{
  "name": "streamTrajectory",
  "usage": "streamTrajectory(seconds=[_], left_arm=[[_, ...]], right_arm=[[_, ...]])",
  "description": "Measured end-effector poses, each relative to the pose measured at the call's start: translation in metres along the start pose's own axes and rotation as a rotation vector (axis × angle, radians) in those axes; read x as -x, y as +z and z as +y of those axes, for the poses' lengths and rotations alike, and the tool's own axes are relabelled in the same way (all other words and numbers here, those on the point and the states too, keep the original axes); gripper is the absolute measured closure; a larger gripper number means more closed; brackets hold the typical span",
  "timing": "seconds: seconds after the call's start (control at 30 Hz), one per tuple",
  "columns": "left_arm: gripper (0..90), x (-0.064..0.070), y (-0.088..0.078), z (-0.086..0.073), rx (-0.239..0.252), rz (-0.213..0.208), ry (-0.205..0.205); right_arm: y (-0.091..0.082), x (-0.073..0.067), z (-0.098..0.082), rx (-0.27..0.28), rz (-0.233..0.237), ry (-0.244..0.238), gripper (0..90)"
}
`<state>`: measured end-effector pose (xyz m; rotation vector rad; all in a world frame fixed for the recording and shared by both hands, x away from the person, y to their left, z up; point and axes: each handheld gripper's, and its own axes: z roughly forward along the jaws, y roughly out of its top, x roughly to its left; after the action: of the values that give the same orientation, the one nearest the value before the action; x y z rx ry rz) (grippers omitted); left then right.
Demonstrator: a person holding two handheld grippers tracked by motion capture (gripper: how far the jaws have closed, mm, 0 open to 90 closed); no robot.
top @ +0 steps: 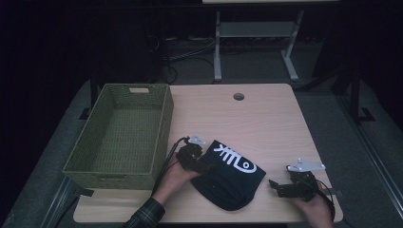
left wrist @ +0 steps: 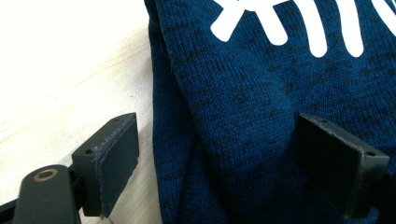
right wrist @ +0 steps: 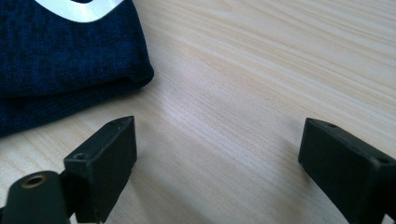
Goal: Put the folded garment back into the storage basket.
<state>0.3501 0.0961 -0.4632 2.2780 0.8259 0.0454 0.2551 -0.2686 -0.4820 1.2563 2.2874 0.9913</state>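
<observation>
Cloth (top: 230,183) of dark blue knit with a white fish-bone print lies folded near the front edge of the table (top: 266,118), just right of the green woven basket (top: 121,135). The left gripper (left wrist: 217,154) has its 2 jaws wide apart over the cloth's left edge (1 jaw above bare wood, 1 above the knit), pressing nothing. The right gripper (right wrist: 217,161), also spread wide with nothing between, is over bare wood right of the cloth.
</observation>
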Motion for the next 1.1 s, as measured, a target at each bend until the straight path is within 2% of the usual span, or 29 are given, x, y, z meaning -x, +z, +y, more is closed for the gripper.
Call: streamTrajectory(seconds=[0.07, 0.13, 0.2, 0.3, 0.43, 0.63, 0.87, 1.1], left_arm=[[15.9, 0.0014, 0.0003, 0.0004, -0.004, 0.004, 0.012], [23.8, 0.0034, 0.0, 0.0007, -0.006, -0.009, 0.021], [24.8, 0.0053, 0.0003, 0.001, -0.009, -0.002, 0.03], [32.7, 0.007, 0.0003, 0.0011, -0.008, -0.012, 0.037], [44.3, 0.0071, -0.0004, 0.0012, -0.013, -0.044, 0.035], [59.2, 0.0061, 0.0001, 0.0011, -0.012, -0.085, 0.008], [67.1, 0.0061, -0.0004, 0.0014, -0.018, -0.098, -0.001], [68.7, 0.0105, -0.008, 0.0054, -0.012, -0.076, 0.007]], right_arm=[[0.0001, -0.0001, 0.0, 0.001, -0.001, 0.0, 11.2], [0.0002, -0.0002, 0.0001, 0.001, -0.002, 0.002, 11.2], [0.0002, -0.0003, 0.0001, 0.001, -0.003, 0.003, 11.3], [0.0002, -0.0004, 0.0001, 0.002, -0.006, 0.005, 11.6], [0.0001, -0.0005, 0.0001, 0.002, -0.009, 0.008, 12.1], [0.0001, -0.0007, 0.0001, 0.003, -0.011, 0.009, 12.3], [0.0001, -0.0006, 0.0001, 0.003, -0.011, 0.01, 12.5], [0.0, -0.0005, 0.0002, 0.004, -0.012, 0.011, 12.8]])
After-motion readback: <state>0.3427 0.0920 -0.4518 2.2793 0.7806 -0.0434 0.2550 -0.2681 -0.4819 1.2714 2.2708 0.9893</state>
